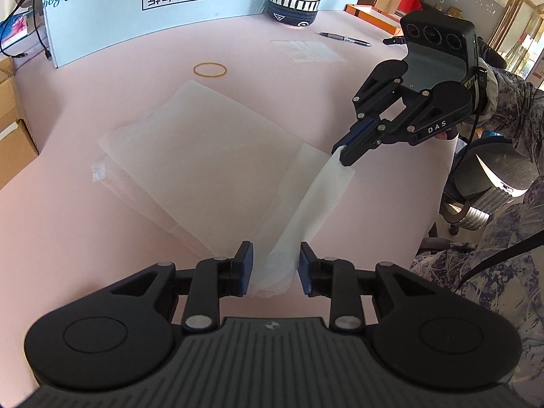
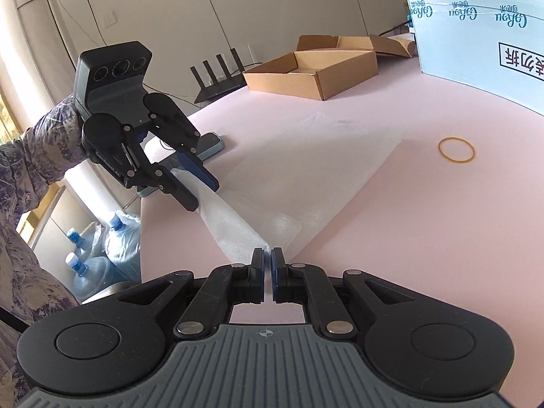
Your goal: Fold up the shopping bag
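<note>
The shopping bag (image 1: 217, 156) lay flat on the pink table (image 1: 102, 238), one edge strip raised between my tools. My right gripper (image 2: 267, 257) was clamped on one end of it; my left gripper (image 1: 275, 265) stood parted around the other, not pinching. It looked light, limp and slippery, best taken at corners. A rubber band (image 1: 209, 69) and bowl (image 1: 294, 6) sat well apart; the table edge was near on my right.
</note>
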Demonstrator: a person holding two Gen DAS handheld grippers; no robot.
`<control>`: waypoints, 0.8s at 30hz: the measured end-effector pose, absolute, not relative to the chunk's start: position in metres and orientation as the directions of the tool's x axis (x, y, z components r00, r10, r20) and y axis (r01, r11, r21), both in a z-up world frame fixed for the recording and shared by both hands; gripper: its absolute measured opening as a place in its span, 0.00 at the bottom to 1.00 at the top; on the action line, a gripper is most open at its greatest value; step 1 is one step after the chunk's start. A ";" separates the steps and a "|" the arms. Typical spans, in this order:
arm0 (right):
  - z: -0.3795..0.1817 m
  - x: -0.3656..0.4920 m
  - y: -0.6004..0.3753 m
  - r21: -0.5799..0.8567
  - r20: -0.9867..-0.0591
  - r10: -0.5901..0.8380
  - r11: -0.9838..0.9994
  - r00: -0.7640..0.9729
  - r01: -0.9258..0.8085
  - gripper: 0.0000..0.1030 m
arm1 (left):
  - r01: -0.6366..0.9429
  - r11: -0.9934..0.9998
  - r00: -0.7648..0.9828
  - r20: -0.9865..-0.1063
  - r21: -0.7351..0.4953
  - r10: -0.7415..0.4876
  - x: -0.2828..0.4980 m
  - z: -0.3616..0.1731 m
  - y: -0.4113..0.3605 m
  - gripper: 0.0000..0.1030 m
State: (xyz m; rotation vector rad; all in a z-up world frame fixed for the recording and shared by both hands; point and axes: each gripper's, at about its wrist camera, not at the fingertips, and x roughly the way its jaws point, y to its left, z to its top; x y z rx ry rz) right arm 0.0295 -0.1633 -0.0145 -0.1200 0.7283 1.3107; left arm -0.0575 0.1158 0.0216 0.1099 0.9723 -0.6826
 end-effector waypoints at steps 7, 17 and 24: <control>-0.019 0.041 -0.161 0.330 -0.542 0.836 0.301 0.081 -0.895 0.04 | 0.537 0.802 0.385 -0.769 -0.263 -0.511 -0.053 0.017 0.133 0.40; -0.020 0.037 -0.150 0.269 -0.572 0.811 0.327 0.122 -0.906 0.04 | 0.458 0.860 0.497 -0.737 -0.225 -0.458 -0.074 0.029 0.147 0.41; -0.021 0.036 -0.147 0.252 -0.585 0.800 0.336 0.134 -0.908 0.04 | 0.406 0.911 0.715 -0.595 -0.075 -0.368 -0.126 0.074 0.144 0.43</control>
